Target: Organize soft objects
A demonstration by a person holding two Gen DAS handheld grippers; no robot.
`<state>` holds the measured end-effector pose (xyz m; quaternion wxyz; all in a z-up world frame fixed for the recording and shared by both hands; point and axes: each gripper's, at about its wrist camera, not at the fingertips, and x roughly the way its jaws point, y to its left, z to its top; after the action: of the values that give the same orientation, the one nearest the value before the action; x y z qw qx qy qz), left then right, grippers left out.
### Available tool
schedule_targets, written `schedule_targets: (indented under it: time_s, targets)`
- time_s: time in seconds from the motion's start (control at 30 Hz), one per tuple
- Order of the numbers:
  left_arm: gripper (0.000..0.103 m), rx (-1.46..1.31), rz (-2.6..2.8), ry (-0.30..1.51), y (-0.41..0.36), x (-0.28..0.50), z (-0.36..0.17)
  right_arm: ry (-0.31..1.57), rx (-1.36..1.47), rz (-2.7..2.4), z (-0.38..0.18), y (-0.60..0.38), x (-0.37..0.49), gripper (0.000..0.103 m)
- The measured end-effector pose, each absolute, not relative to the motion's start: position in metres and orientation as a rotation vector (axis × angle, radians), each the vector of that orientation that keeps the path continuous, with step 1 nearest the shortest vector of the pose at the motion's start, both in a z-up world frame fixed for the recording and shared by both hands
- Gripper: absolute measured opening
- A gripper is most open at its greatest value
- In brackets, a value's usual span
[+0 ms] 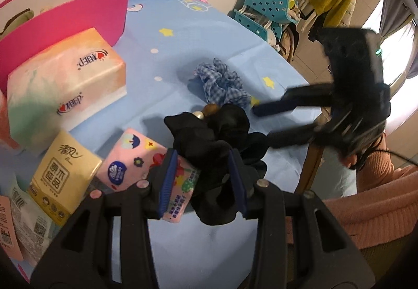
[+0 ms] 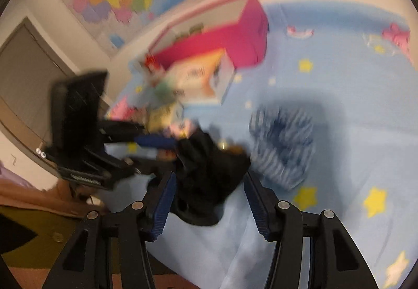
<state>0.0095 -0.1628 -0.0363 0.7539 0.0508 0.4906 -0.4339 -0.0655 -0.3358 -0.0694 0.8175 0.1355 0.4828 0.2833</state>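
A black scrunchie (image 1: 209,142) with a pearl and wood bead lies on the blue tablecloth (image 1: 183,53). My left gripper (image 1: 202,181) straddles it, jaws part open with the black fabric between the pads. A blue gingham scrunchie (image 1: 222,85) lies just beyond. My right gripper (image 1: 263,124) reaches in from the right, open and empty, one finger on each side of the black scrunchie's right end. In the blurred right wrist view the black scrunchie (image 2: 209,174) sits between my right gripper's (image 2: 207,200) open fingers, with the gingham one (image 2: 284,142) to its right and the left gripper (image 2: 156,150) opposite.
A pink open box (image 1: 65,19) stands at the back left. Tissue packs sit left of the scrunchies: a large pastel one (image 1: 65,82), a yellow one (image 1: 62,174), a small pink one (image 1: 138,160). Teal baskets (image 1: 263,4) stand beyond the table's right edge.
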Motion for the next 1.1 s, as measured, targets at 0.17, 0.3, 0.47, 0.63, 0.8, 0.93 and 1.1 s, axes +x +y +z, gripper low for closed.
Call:
schedule_targets:
  time_s: [0.17,0.3,0.47,0.63,0.8,0.93,1.1]
  targets:
    - [0.042,0.110,-0.950,1.076,-0.161,0.007,-0.037,1.049,0.353,0.587,-0.090,-0.325,-0.049,0.056]
    - [0.043,0.097,-0.954,1.083,-0.158,0.007,-0.037,1.029,0.352,0.618,-0.090,-0.315,-0.047,0.021]
    - [0.044,0.045,-0.964,1.100,-0.155,0.011,-0.036,0.942,0.351,0.610,-0.068,-0.319,-0.050,0.012]
    - [0.044,-0.017,-1.008,1.093,-0.151,0.016,-0.026,0.834,0.326,0.627,-0.030,-0.319,-0.047,0.011]
    - [0.044,-0.060,-1.022,1.037,-0.149,0.027,-0.001,0.746,0.259,0.668,0.007,-0.309,-0.033,0.010]
    - [0.044,-0.082,-0.972,0.958,-0.145,0.045,0.030,0.670,0.179,0.677,0.039,-0.303,-0.012,0.010]
    - [0.044,-0.088,-0.869,0.900,-0.137,0.082,0.060,0.598,0.115,0.675,0.072,-0.292,0.028,0.010]
